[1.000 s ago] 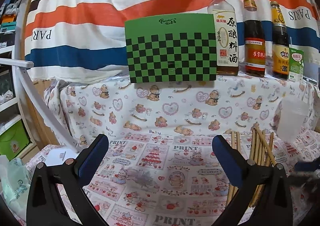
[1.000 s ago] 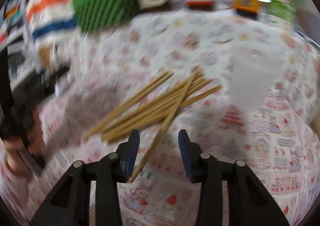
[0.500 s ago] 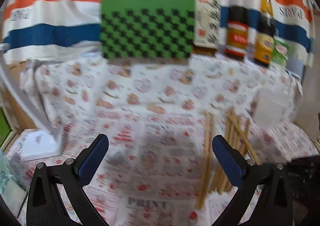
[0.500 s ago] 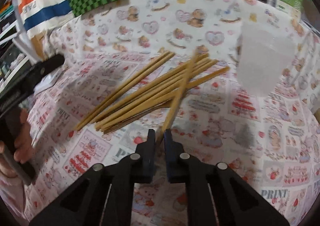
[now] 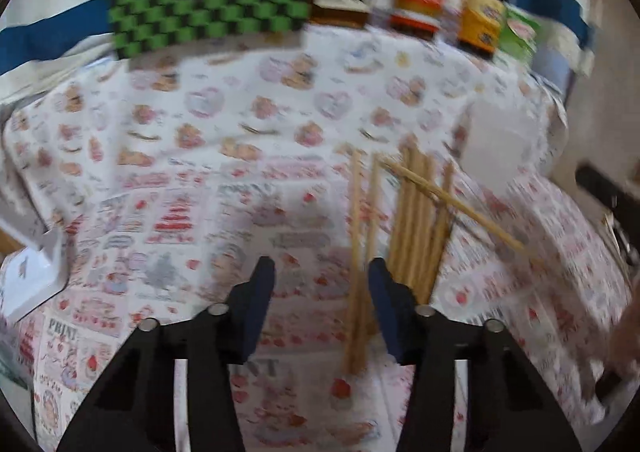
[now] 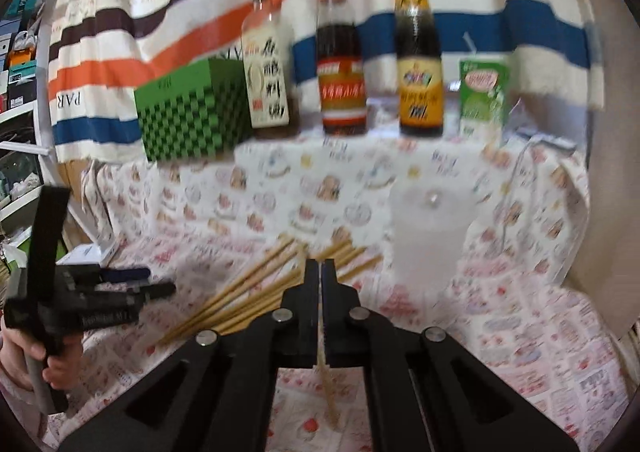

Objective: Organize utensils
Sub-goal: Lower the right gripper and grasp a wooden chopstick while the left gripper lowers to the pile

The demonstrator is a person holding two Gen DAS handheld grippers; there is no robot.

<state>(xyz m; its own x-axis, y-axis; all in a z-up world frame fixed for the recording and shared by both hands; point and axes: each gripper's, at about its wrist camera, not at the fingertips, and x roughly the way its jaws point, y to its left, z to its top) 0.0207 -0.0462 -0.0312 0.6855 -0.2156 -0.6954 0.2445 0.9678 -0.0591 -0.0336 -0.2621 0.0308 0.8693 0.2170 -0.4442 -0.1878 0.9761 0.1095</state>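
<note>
Several wooden chopsticks (image 5: 420, 220) lie in a loose pile on the printed tablecloth (image 5: 180, 212), also seen as a pile of chopsticks (image 6: 248, 292) in the right wrist view. My left gripper (image 5: 320, 272) hangs over the pile's left side with its jaws closing. Two chopsticks (image 5: 358, 252) run between them by the right finger, and the pads are not pressing them. My right gripper (image 6: 320, 264) is shut on one chopstick (image 6: 329, 392), lifted off the cloth. That raised chopstick (image 5: 452, 204) slants across the pile. A translucent cup (image 6: 432, 236) stands just right of the pile.
At the back stand a green checkered box (image 6: 192, 116), three sauce bottles (image 6: 340, 64) and a green carton (image 6: 484, 96), with a striped cloth behind them. A white box (image 5: 28, 280) lies at the table's left edge. A hand (image 6: 24, 352) holds the left gripper's handle.
The left gripper tipped downward over the chopsticks and its jaws narrowed from wide open. The right gripper shut on one chopstick and rose with it, now pointing closer to level.
</note>
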